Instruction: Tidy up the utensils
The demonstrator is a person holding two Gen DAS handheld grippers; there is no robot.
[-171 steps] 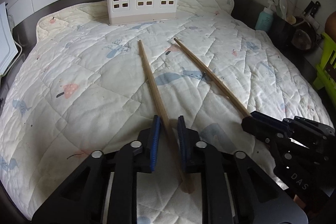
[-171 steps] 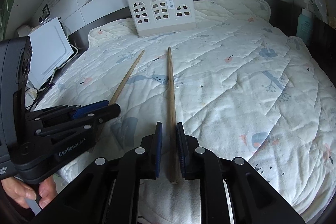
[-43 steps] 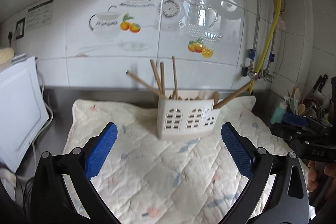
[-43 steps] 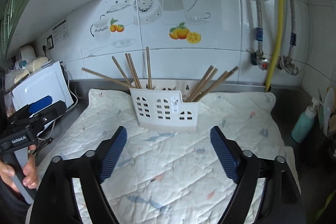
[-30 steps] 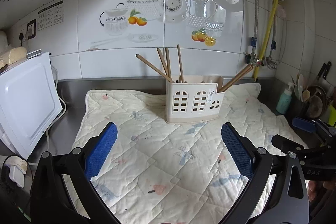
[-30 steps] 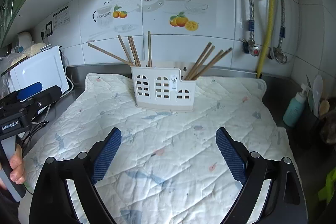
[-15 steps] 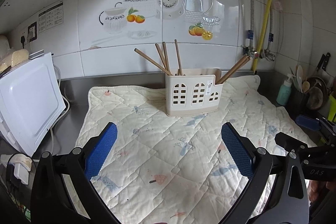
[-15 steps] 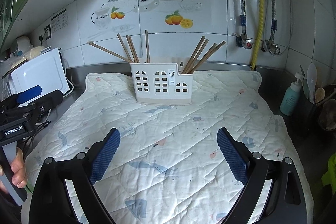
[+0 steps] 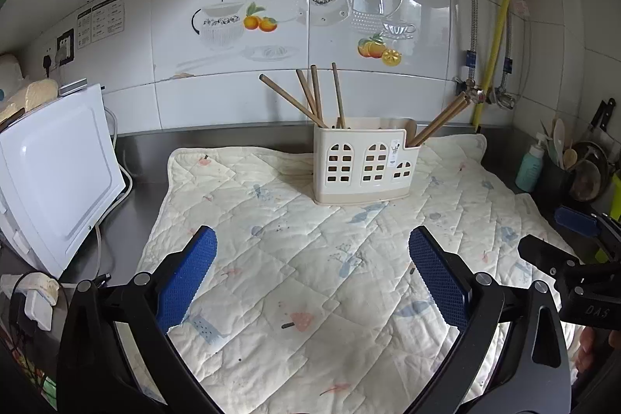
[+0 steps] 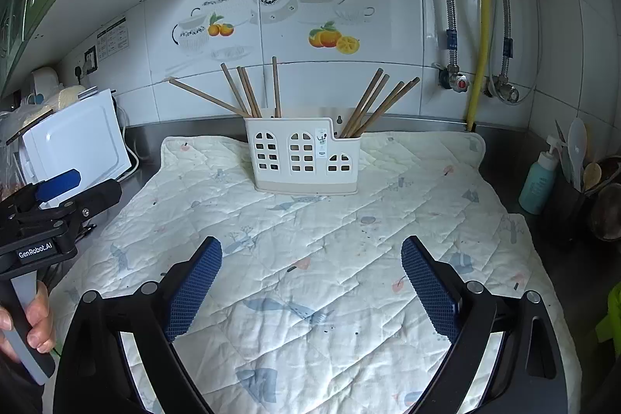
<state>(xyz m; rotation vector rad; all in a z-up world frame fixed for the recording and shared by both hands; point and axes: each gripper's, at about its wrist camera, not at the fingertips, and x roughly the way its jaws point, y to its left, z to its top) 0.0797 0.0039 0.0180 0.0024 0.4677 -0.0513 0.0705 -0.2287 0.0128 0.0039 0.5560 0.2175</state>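
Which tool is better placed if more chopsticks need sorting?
Neither clearly. Left tool and right tool are both open, empty, facing the holder. No loose chopsticks show on the mat.

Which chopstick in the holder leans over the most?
The leftmost chopstick in the holder. It slants far out to the left, nearly flat, while the rest of the left bunch stand steeper and the right bunch tilt right at a moderate angle.

1. The utensil holder (image 9: 365, 161) stands on the quilted mat (image 9: 310, 278), toward its back edge, before the tiled wall (image 9: 310, 26).
2. Chopsticks (image 10: 252, 92) lean in its left compartment, more chopsticks (image 10: 378, 101) in its right.
3. A microwave (image 9: 50, 173) sits left of the mat; a pump bottle (image 10: 539, 181) right.
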